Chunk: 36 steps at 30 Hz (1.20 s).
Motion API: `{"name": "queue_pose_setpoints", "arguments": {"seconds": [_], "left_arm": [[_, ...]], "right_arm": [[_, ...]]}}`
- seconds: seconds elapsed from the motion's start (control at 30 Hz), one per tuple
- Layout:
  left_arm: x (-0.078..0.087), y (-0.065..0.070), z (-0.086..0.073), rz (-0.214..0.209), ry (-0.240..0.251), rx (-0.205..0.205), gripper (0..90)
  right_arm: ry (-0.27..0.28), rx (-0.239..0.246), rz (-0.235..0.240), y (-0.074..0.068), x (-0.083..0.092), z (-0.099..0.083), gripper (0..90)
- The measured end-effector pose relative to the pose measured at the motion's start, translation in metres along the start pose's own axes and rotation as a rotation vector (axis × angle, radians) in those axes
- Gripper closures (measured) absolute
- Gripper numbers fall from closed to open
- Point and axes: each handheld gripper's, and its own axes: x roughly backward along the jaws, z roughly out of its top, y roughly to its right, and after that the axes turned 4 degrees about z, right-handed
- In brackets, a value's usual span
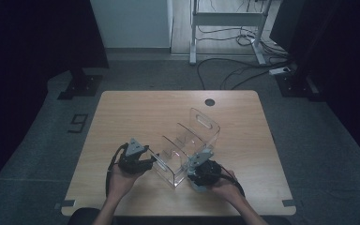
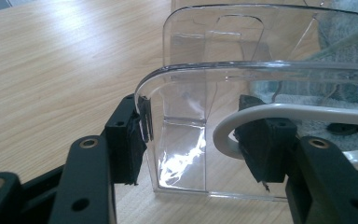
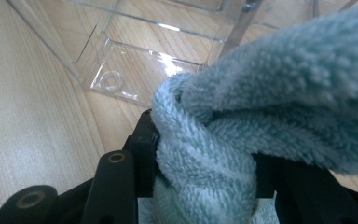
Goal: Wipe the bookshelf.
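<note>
Left gripper point(image 2: 196, 140): jaws part-spread around the near corner of the clear organizer point(image 1: 187, 143), outer pad pressed flat against the outside of the curved end wall, inner pad inside the front compartment and just short of the wall. White cable point(image 2: 279, 114) looped across in front of that inner pad.

Right gripper point(image 3: 205, 172): jaws clamped on a thick fold of grey-blue fleece cloth point(image 3: 279, 107), bunched and bulging above the pads. Seen from the high view, right gripper point(image 1: 200, 174) sat at the organizer's 5 o'clock, just beside its near end; left gripper point(image 1: 136, 159) at its 9 o'clock.

Organizer stood upright on the wooden surface point(image 1: 136, 112), a little nearer than centre, long axis run from 7 to 1 o'clock, tall handle-slotted end wall at the far end, dividers between. Small dark round hole point(image 1: 209, 102) in the surface at 12 o'clock, well apart from the organizer.
</note>
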Motion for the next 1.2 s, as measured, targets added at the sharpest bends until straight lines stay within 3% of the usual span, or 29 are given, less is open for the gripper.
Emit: {"name": "queue_pose_setpoints", "arguments": {"seconds": [0.57, 0.83, 1.2], "left_arm": [[0.002, -0.012, -0.001, 0.027, -0.003, 0.017, 45.1], [0.002, -0.014, -0.002, 0.033, -0.002, 0.015, 45.2], [0.002, -0.006, -0.002, 0.042, 0.001, 0.02, 45.0]], "right_arm": [[0.016, -0.033, 0.001, 0.004, 0.023, -0.006, 55.0], [0.027, 0.016, 0.054, -0.012, 0.022, 0.002, 55.0], [0.065, 0.072, 0.125, -0.037, 0.016, 0.016, 55.0]]}}
